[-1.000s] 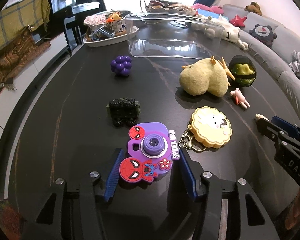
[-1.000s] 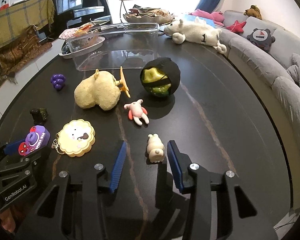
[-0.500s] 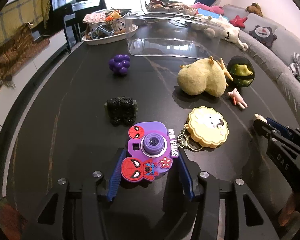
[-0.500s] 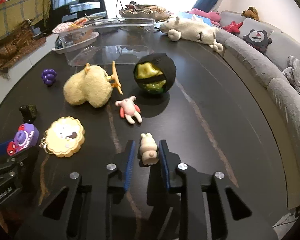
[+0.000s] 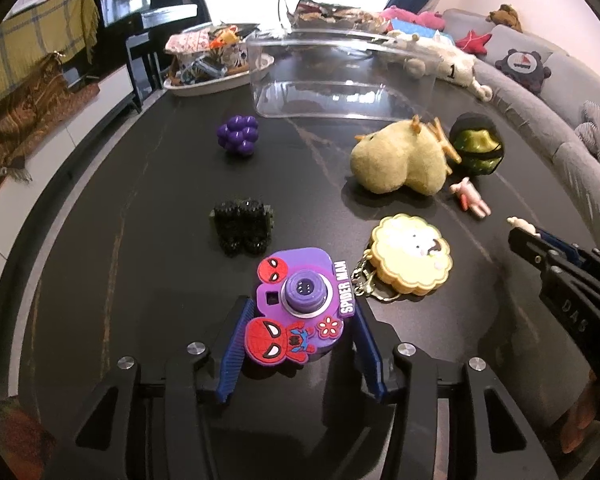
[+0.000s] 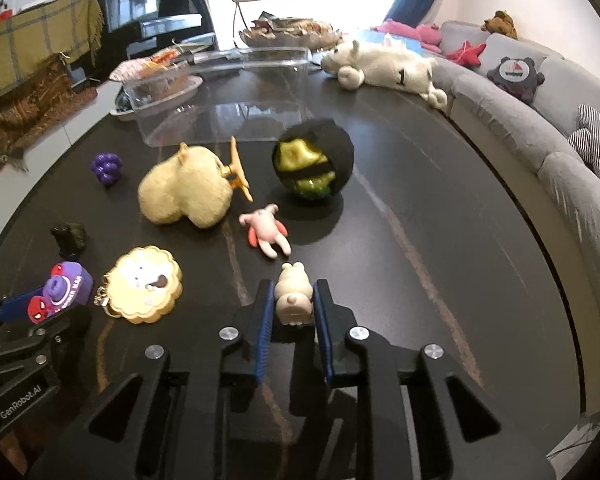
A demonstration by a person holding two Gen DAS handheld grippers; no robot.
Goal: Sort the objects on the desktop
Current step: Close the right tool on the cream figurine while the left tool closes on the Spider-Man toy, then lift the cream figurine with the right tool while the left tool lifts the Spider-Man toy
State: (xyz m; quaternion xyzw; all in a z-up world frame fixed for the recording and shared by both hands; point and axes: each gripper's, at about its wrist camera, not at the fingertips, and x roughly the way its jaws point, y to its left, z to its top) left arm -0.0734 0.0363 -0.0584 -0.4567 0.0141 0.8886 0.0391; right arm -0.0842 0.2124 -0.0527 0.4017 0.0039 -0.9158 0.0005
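Observation:
My left gripper (image 5: pixel 300 320) has its blue fingers closed against both sides of a purple Spider-Man toy camera (image 5: pixel 300 304), which shows in the right wrist view (image 6: pixel 60 290) too. My right gripper (image 6: pixel 292 300) is shut on a small beige bear figure (image 6: pixel 293 294), whose tip shows in the left wrist view (image 5: pixel 518 224). On the dark table (image 6: pixel 420 200) lie a yellow cookie keychain (image 5: pixel 412 258), a black toy car (image 5: pixel 242 226), a purple grape toy (image 5: pixel 238 134), a yellow plush (image 5: pixel 400 162), a green-and-black ball (image 6: pixel 314 164) and a pink figure (image 6: pixel 266 230).
A clear plastic box (image 5: pixel 340 76) stands at the back of the table, with a tray of clutter (image 5: pixel 216 60) to its left. A white plush (image 6: pixel 388 66) lies at the far right edge. A grey sofa (image 6: pixel 540 128) curves along the right side.
My right gripper has closed on the beige bear figure. My left gripper's fingers have closed in on the Spider-Man camera.

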